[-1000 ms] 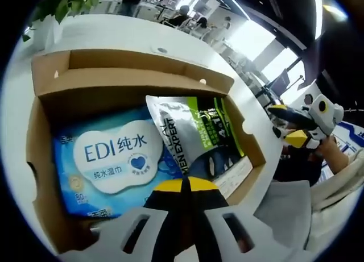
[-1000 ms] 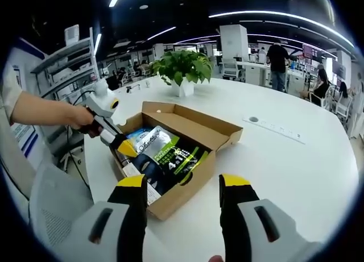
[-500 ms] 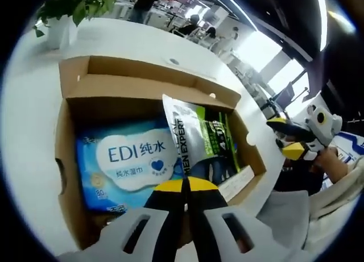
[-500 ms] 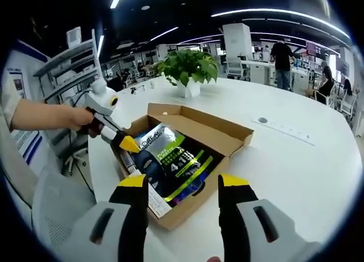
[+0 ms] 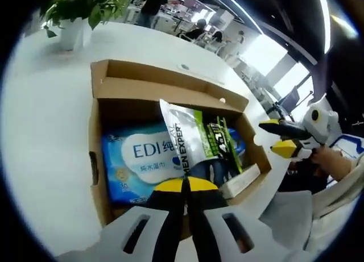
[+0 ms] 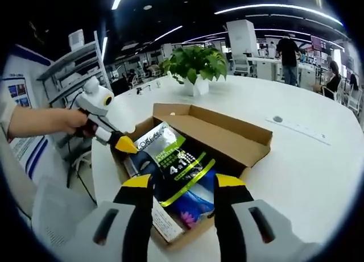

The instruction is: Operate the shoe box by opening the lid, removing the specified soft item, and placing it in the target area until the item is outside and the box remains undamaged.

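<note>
The open cardboard shoe box [image 5: 142, 87] [image 6: 230, 136] lies on a white table. In it are a blue EDI wipes pack [image 5: 136, 157] [image 6: 190, 211] and a silver, green and black pouch [image 5: 190, 138] [image 6: 170, 154]. My left gripper [image 5: 185, 185] [image 6: 124, 143] is shut on the pouch's near edge, and the pouch is tilted up over the wipes pack. My right gripper [image 6: 183, 182] [image 5: 276, 137] is open, close over the box's near side, apart from the pouch.
The white table [image 5: 45, 114] [image 6: 307, 171] spreads wide around the box. A potted plant [image 5: 79, 6] [image 6: 196, 63] stands beyond the box. A grey chair [image 5: 284, 211] [image 6: 51, 216] sits by the table edge. A hand [image 6: 62, 121] holds the left gripper.
The pouch has risen and tilted further off the wipes pack in the shut left gripper. The right gripper has come closer to the box, still open.
</note>
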Demonstrator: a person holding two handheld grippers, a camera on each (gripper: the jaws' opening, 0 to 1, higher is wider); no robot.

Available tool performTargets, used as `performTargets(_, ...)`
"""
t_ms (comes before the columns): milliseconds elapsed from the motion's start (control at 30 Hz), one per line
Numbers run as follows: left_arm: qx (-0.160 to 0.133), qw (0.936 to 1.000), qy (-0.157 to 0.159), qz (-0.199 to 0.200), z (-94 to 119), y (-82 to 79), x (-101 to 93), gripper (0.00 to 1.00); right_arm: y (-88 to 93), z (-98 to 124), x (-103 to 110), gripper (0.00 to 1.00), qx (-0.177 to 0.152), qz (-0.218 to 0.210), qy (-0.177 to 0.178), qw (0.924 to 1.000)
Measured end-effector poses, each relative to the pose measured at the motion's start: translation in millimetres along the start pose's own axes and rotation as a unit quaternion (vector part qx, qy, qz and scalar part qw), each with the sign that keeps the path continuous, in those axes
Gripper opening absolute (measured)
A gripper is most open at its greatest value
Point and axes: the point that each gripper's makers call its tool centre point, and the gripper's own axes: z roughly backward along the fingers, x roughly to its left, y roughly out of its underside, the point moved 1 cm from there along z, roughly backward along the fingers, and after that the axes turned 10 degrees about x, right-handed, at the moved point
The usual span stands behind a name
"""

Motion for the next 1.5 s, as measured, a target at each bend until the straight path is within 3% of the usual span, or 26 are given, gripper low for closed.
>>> performTargets(167, 0.006, 0.9999, -0.011, -0.008, -1, 2.0, 3.6, 0.0, -0.8, -16, 2, 0.34, 0.013, -0.017, -0.013, 0.9997)
performTargets(500, 0.015, 0.9991, -0.029, -0.026, -5, 2.7, 10.2, 0.0, 12.8, -39, 3, 0.36, 0.059, -0.022, -0.016, 0.9979)
performTargets(833, 0.027, 0.9977, -0.038, -0.049, -9, 3.6, 12.5, 0.0, 17.4, -56, 4, 0.35, 0.083, -0.024, -0.02, 0.996)
performTargets(1267, 0.03, 0.9966, -0.038, -0.067, -10, 3.7, 13.5, 0.0, 21.3, -69, 4, 0.34, 0.109, -0.043, -0.018, 0.993)
performTargets(1500, 0.026, 0.9968, -0.039, -0.066, -8, 3.2, 13.2, 0.0, 18.1, -65, 6, 0.3, 0.103, -0.055, -0.016, 0.993)
